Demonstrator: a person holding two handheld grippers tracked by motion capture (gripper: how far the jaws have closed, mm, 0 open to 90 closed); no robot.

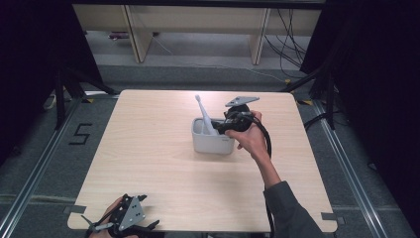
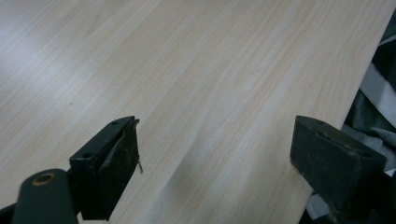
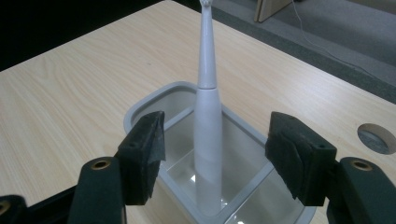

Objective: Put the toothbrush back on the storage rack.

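Observation:
A white electric toothbrush (image 1: 204,119) (image 3: 207,135) stands tilted in a white rectangular holder (image 1: 212,144) (image 3: 154,100) near the middle of the table, its head pointing up and to the far left. My right gripper (image 1: 218,126) (image 3: 215,156) hovers at the holder's right rim, open, its jaws on either side of the toothbrush handle without touching it. My left gripper (image 1: 124,218) (image 2: 215,163) rests at the table's near left edge, open over bare wood with nothing between its jaws.
The light wooden table (image 1: 148,163) has a round cable hole (image 3: 376,138) by its edge. Dark stands (image 1: 67,84) and cables (image 1: 292,44) lie on the floor beyond the table, with wooden furniture legs (image 1: 136,34) at the back.

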